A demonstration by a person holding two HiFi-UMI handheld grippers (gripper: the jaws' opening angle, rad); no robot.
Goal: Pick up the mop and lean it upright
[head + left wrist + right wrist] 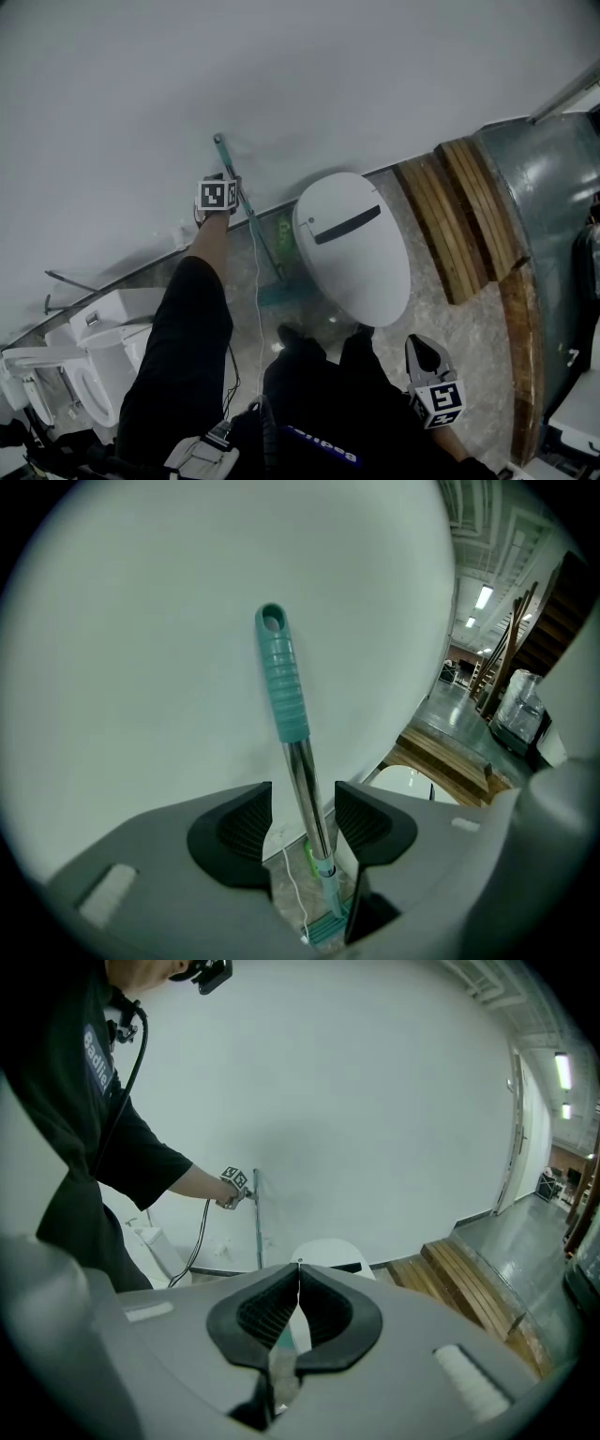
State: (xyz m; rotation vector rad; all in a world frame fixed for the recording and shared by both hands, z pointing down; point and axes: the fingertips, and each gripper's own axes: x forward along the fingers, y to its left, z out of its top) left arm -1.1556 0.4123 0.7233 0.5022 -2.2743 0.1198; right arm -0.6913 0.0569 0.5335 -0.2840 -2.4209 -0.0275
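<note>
We count one mop (249, 214), two grippers, two white toilets (86, 349) at the near left, and one white oval lid (352, 246) with a dark slot to the right of the mop.

The mop stands upright against the white wall (281, 75) on the far side. Its head is on the floor at the wall's foot, and its handle top touches the wall.

The left gripper (227, 191) is up at the shaft. In the left gripper view its jaws stand apart, with the chrome shaft of the mop (298, 747) between the pads. There is a gap on each side, so the left gripper (303, 795) presses on nothing.

The right gripper (424, 358) hangs low at the near right, well apart from the mop. Its own view shows the right gripper (298, 1271) with its jaws together at the tips and nothing between them.

Only the left gripper view shows the teal ribbed grip and the hanging hole at the handle top. Only the head view shows the toilets and the curved wooden planks (466, 214) at the right. Only the right gripper view shows the whole scene from the side. There a person's dark sleeve (141, 1162) reaches to the wall, the left gripper (236, 1183) is at the thin line of the mop (257, 1227), and a cable (200, 1237) hangs below the hand.
</note>
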